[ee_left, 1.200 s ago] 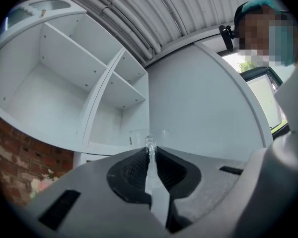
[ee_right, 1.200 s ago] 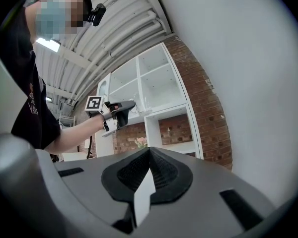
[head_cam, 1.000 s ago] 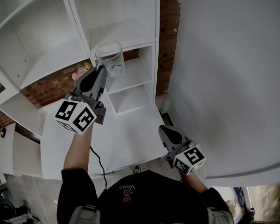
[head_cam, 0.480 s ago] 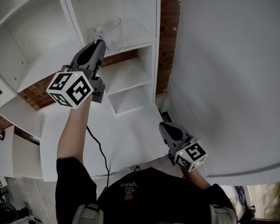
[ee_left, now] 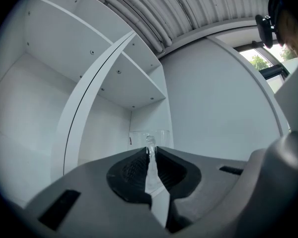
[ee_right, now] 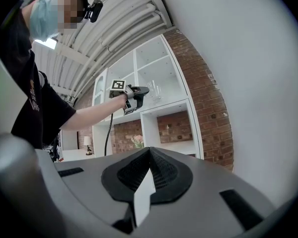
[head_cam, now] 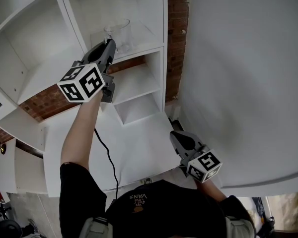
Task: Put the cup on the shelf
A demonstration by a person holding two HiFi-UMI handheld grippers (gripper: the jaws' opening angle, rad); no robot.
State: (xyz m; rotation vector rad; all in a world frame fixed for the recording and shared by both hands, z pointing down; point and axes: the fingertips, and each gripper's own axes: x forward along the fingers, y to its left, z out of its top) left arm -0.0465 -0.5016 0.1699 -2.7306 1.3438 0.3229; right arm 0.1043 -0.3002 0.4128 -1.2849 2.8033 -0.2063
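Reaching into the white shelf's point(head_cam: 159, 14) upper compartment, the left gripper point(head_cam: 109, 43) pinches the clear glass cup point(head_cam: 120, 32) by its handle point(ee_left: 150, 143), placement nearly done, so next it needs settling flat and releasing, while the right gripper point(head_cam: 176, 135) hangs low, jaws pressed together, empty.

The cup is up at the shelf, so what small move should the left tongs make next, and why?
Probably ease the cup down a touch until its base settles on the shelf board, before letting go. The left tongs are shut on its handle and the cup is inside the upper compartment, but whether it touches the board is not clear.
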